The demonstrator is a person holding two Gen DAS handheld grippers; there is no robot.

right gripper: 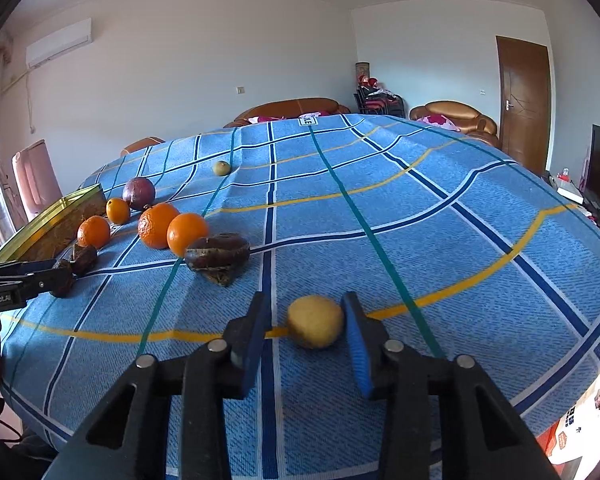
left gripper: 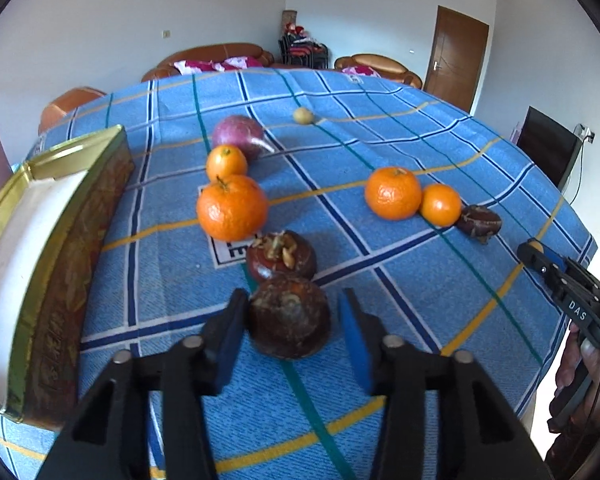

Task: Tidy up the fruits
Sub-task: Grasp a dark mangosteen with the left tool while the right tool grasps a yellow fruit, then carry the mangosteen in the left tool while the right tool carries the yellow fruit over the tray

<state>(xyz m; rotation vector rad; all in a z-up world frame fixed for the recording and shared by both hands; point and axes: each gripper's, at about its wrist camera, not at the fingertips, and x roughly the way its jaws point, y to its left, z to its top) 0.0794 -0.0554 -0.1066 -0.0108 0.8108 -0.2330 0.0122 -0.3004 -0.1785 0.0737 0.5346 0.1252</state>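
Low over the blue checked tablecloth (left gripper: 420, 280), the left gripper (left gripper: 293, 320) straddles a dark water chestnut (left gripper: 289, 316), jaws apart, while the right gripper (right gripper: 306, 320) brackets a small yellow fruit (right gripper: 315, 321), likewise unclosed, ahead of scattered oranges (left gripper: 232, 207).

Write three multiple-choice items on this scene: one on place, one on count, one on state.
1. Between the right claw's fingers lies: A a banana; B a small round yellow fruit; C a green apple.
2. Orange mandarins on the blue checked tablecloth: A two; B six; C four.
3. The left claw around the dark brown round water chestnut is: A open; B shut; C hidden.
Answers: B, it sits there; C, four show in both views; A, a gap shows beside the chestnut.
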